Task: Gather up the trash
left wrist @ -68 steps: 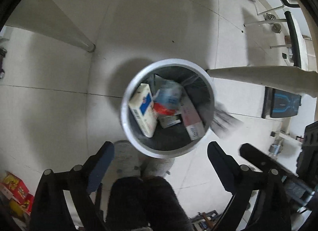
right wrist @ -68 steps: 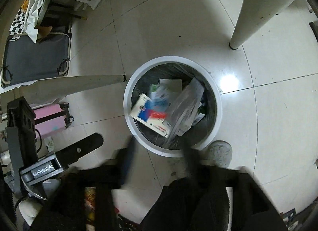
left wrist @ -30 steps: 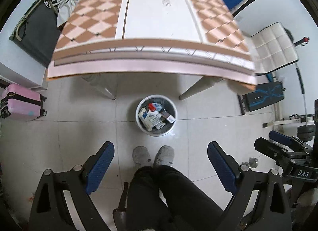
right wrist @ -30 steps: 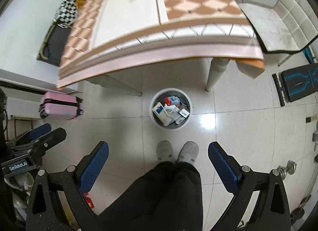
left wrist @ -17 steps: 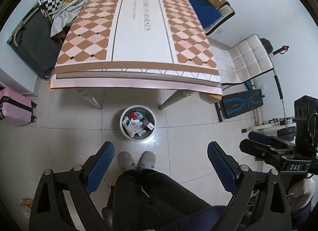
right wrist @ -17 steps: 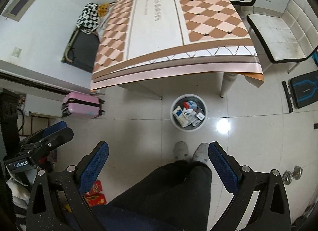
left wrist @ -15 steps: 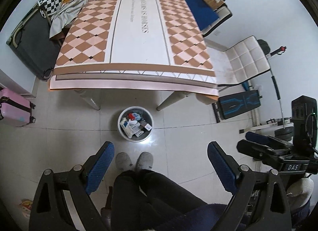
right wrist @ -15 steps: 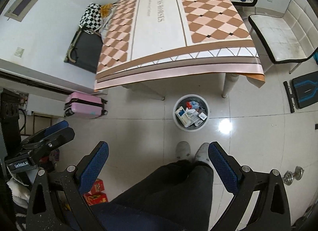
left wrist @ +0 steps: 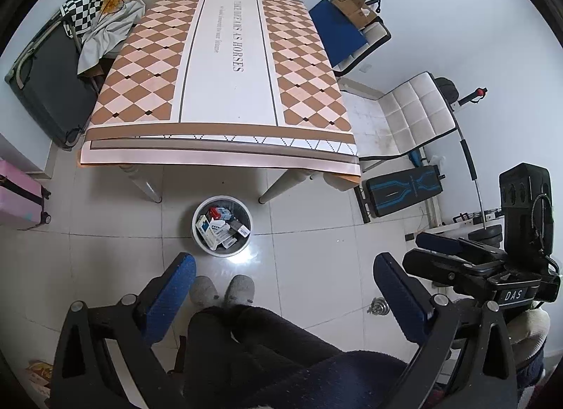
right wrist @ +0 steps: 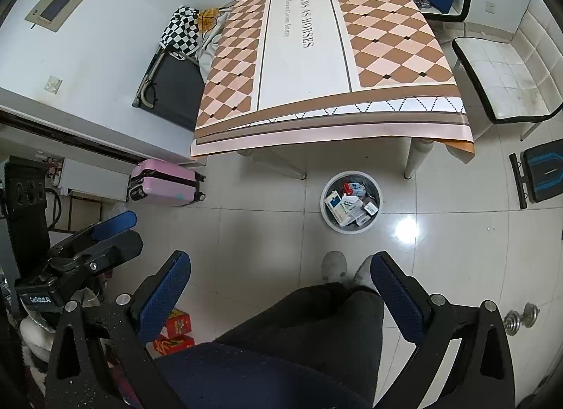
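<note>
Both grippers have lifted well clear of the trash bin (left wrist: pixel 222 225); the left gripper (left wrist: pixel 281 289) has just been opening to its widest, nothing between its jaws, and the right gripper (right wrist: pixel 279 286) gapes empty too. The boxes (right wrist: pixel 346 206) lie inside the bin, so collection looks finished.

Black tongs (left wrist: pixel 281 289), blue pads (left wrist: pixel 169 294), seemingly grey slippers (left wrist: pixel 225 291)
</note>
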The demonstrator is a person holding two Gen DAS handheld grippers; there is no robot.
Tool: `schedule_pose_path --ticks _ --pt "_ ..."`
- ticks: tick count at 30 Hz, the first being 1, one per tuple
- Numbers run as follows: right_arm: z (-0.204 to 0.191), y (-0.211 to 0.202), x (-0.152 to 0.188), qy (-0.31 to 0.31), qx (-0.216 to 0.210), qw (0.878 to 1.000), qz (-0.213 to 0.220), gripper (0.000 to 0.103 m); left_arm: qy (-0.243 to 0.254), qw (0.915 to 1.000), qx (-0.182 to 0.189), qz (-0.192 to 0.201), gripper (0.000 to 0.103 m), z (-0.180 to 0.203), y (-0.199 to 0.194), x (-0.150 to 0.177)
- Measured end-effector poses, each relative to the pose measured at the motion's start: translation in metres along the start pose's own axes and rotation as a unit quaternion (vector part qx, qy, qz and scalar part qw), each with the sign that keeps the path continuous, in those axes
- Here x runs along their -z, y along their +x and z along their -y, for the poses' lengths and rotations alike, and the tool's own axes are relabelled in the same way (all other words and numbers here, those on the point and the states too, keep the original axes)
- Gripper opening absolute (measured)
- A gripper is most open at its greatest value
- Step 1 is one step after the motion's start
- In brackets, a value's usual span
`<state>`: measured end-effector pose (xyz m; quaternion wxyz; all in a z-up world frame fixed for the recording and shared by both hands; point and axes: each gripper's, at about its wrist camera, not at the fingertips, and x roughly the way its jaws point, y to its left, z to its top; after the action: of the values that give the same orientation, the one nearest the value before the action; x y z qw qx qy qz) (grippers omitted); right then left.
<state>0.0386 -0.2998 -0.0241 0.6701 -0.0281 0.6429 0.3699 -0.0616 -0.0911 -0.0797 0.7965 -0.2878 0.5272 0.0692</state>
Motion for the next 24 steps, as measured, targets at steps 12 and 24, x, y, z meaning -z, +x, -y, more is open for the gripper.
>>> schedule_pose_path --ticks 12,24 --pt "-0.0036 -0.0025 -0.0045 -0.007 -0.004 1.0 -0.002 0.103 -0.004 1.0 0.003 0.005 0.103 0.0019 -0.0067 -0.0003" --pt "-0.0022 -0.0043 -0.0084 -0.009 -0.003 1.0 -0.003 0.103 -0.004 1.0 0.002 0.007 0.103 0.0068 -0.0065 -0.0014"
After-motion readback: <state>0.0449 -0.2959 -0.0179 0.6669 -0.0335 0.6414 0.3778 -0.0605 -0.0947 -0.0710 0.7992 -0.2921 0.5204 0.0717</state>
